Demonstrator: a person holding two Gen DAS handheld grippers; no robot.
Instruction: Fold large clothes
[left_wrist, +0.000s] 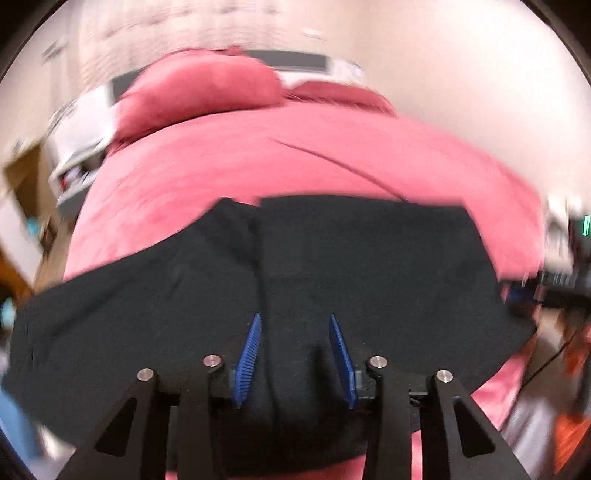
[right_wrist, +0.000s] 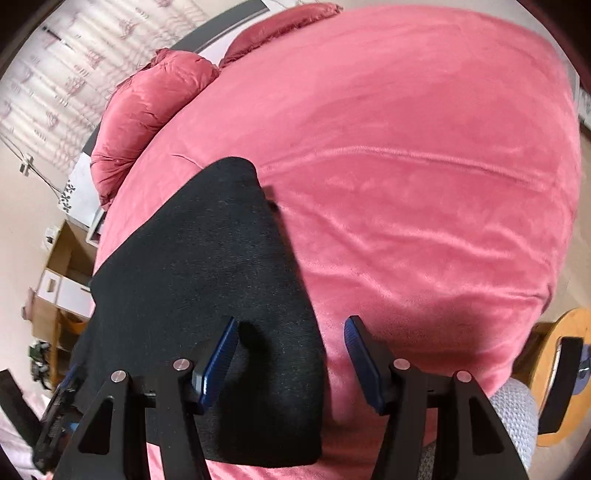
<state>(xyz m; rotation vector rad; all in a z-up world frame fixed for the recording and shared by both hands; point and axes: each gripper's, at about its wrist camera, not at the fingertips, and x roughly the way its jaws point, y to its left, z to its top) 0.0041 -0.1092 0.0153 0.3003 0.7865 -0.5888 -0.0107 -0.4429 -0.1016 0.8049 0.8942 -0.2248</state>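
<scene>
A black garment (left_wrist: 332, 266) lies folded flat on a pink bed cover (left_wrist: 280, 158), with a crease running down its middle. My left gripper (left_wrist: 294, 315) hovers over its near part, blue pads apart and not pressing on the cloth, so it is open. In the right wrist view the same black garment (right_wrist: 207, 266) fills the lower left, its right edge passing between the fingers. My right gripper (right_wrist: 291, 321) stands open above that edge, with the left pad over black cloth and the right pad over the pink bed cover (right_wrist: 406, 166). The left wrist view is blurred.
Pink pillows (right_wrist: 147, 110) lie at the head of the bed. A white bedside unit (left_wrist: 77, 147) and wooden furniture (right_wrist: 62, 258) stand on the left. A round wooden stool (right_wrist: 569, 332) and a grey knitted thing (right_wrist: 513, 410) sit at the right.
</scene>
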